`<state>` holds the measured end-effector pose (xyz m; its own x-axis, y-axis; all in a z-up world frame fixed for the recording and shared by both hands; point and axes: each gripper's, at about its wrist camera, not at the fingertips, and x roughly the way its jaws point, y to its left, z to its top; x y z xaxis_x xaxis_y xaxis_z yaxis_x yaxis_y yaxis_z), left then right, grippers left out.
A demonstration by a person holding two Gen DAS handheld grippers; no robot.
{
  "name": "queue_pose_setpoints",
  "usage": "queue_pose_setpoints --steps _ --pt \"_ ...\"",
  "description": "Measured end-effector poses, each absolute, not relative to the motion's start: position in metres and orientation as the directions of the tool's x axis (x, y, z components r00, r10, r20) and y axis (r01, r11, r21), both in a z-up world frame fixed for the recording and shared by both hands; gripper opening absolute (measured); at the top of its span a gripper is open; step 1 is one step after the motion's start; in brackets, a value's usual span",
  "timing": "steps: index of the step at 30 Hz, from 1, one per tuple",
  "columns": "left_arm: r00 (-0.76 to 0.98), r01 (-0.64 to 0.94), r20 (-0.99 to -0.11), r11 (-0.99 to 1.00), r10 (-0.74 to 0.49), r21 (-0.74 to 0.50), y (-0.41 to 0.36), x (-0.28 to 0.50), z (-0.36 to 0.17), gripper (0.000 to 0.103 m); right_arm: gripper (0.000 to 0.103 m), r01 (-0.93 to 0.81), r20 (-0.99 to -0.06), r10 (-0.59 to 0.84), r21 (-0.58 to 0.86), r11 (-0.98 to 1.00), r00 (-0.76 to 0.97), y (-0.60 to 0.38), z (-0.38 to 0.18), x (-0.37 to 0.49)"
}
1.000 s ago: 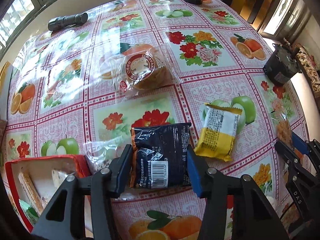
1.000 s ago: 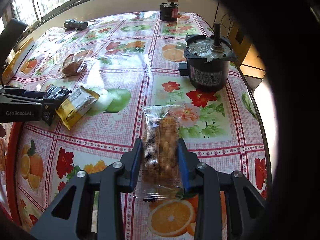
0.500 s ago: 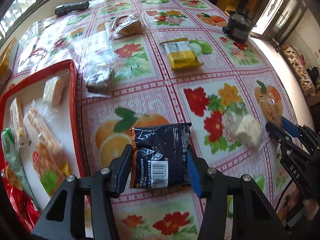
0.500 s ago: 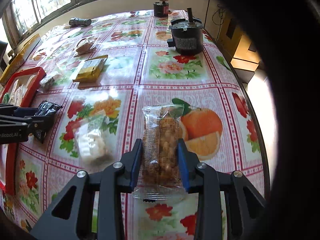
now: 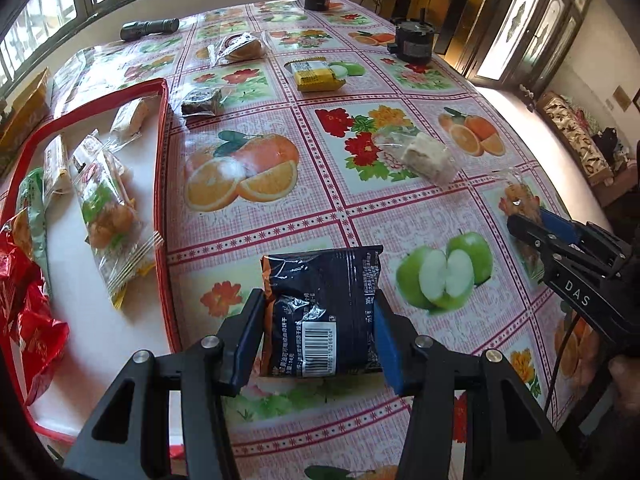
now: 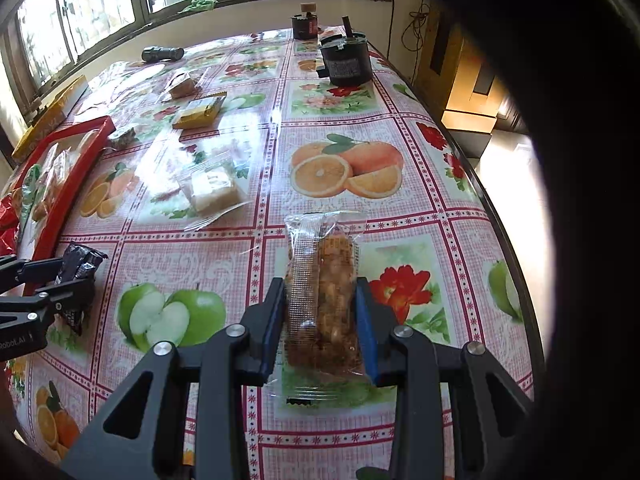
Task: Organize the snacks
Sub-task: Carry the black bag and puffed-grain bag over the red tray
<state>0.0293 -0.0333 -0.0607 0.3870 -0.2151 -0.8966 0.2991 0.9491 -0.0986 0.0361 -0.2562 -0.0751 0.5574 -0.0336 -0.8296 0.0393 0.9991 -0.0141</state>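
Counter (image 5: 360, 216), covered by a cloth printed with fruit and flowers, carries all items. Red tray (image 5: 162, 168) lies along the counter's left edge and holds several wrapped snacks, among them a clear packet (image 5: 108, 208) with orange contents and a red wrapper (image 5: 24, 312) at its near end. Left gripper (image 5: 320, 320), above the counter's near edge just right of the tray: jaws closed on a dark pouch (image 5: 324, 304), barcode facing the camera, held clear of the cloth. Right gripper (image 6: 320, 312), above the near right part of the counter: jaws closed on a clear bar (image 6: 324, 292) with brown crumbly filling, held lengthwise between them. Motor (image 6: 346, 64), black and cylindrical, stands near the far right corner; a smaller dark can (image 6: 304, 24) stands at the far edge behind it. Flashlight (image 5: 150, 28) lies at the far left edge. 4 snacks remain loose on the cloth: a round cake (image 5: 240, 46) in clear wrap toward the far edge, a yellow pack (image 5: 316, 76) right of it, a dark square (image 5: 200, 100) just beside the tray's far corner, and a white block (image 5: 426, 156) in clear wrap near the middle.
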Motion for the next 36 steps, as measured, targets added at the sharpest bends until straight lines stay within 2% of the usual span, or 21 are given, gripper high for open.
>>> queue_pose_setpoints --steps 11,18,26,36 --pt "0.425 0.315 -0.867 0.94 -0.261 -0.129 -0.031 0.01 -0.047 0.051 0.036 -0.046 -0.814 0.019 -0.01 0.999 0.581 -0.217 -0.063 0.022" --pt "0.483 0.249 -0.841 0.959 -0.244 -0.135 -0.005 0.012 -0.028 0.051 0.036 -0.147 -0.793 0.091 0.001 0.989 0.602 -0.174 -0.046 0.029" --pt "0.532 0.113 -0.827 0.983 -0.181 -0.143 0.053 0.023 -0.014 0.051 0.036 -0.29 -0.768 0.19 0.005 0.957 0.611 -0.111 -0.027 0.043" --pt "0.568 -0.023 -0.82 0.995 -0.063 -0.093 0.108 0.035 -0.007 0.051 0.036 -0.434 -0.761 0.301 0.029 0.9 0.574 -0.037 -0.024 0.058"
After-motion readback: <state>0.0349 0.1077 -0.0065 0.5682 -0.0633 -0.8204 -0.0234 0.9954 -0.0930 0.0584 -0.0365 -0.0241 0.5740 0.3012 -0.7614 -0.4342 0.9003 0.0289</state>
